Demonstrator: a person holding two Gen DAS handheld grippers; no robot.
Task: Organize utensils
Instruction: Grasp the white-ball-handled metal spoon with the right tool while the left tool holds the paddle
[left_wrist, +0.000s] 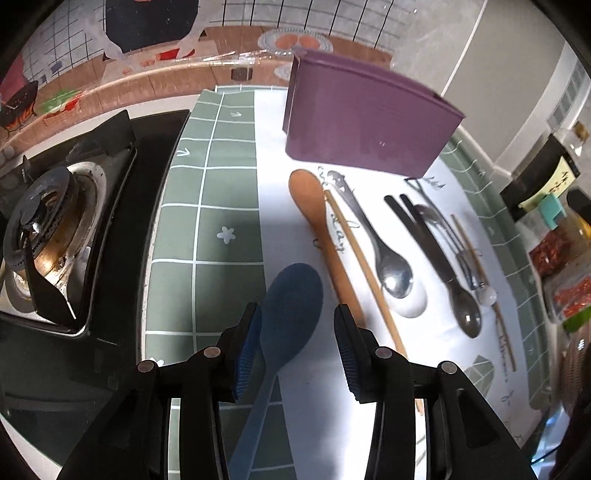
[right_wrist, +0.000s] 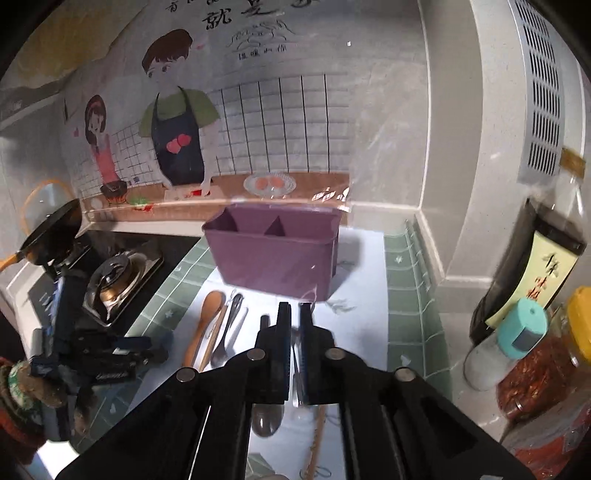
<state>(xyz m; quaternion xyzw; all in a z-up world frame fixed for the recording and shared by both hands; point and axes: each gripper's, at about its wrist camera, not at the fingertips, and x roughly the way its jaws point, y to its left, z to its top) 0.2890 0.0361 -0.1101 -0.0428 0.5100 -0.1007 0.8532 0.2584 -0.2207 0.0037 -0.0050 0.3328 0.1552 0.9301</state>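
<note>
The left gripper is gaping around the blue spoon, unclamped, risking a slip near the mat's front edge.

The blue spoon has its handle cut off by the left wrist view's lower edge, the right gripper hides most of the thin utensil between its nearly closed jaws, so its kind is unclear, and the jars at right are blurred.
</note>
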